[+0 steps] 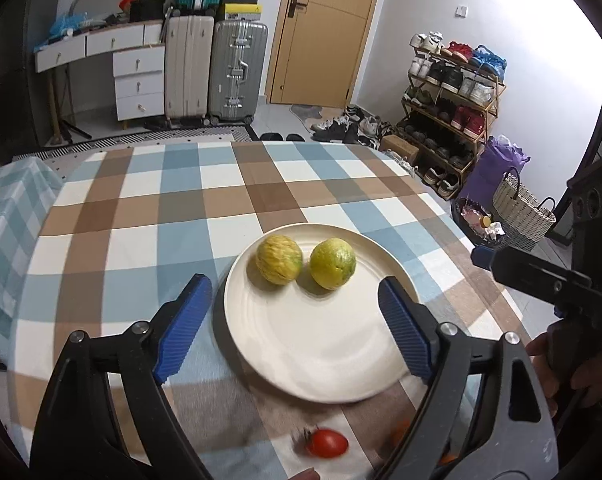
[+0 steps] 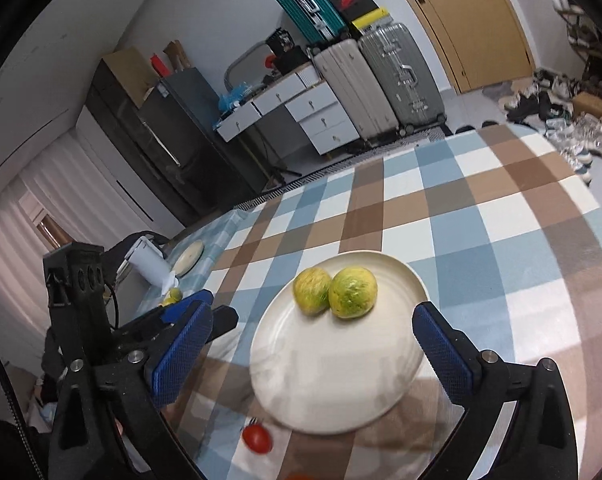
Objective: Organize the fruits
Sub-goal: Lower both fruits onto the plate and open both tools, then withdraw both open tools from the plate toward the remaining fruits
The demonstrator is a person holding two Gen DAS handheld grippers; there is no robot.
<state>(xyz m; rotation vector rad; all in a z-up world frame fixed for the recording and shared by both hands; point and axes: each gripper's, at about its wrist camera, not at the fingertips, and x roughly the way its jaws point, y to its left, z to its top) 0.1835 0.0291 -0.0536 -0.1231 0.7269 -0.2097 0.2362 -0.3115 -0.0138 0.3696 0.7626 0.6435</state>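
Hovering: left gripper (image 1: 295,300) jaws apart, empty | right gripper (image 2: 313,326) jaws apart, empty | two yellow-green fruits (image 1: 305,262) touching, far side of white plate (image 1: 321,364) | red tomato (image 1: 327,443) on tablecloth (image 1: 141,208), near side.

Two fruits (image 1: 305,263) sit side by side on the plate (image 1: 317,352); a tomato (image 1: 327,443) lies before it.

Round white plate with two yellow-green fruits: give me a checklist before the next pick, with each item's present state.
1. Left gripper jaws open and empty: ok.
2. Right gripper jaws open and empty: ok.
3. Two yellow-green round fruits resting on the round white plate: ok.
4. Small red tomato on the checked tablecloth, off the plate: not ok.
5. Orange item beside the tomato, mostly hidden: cannot tell.
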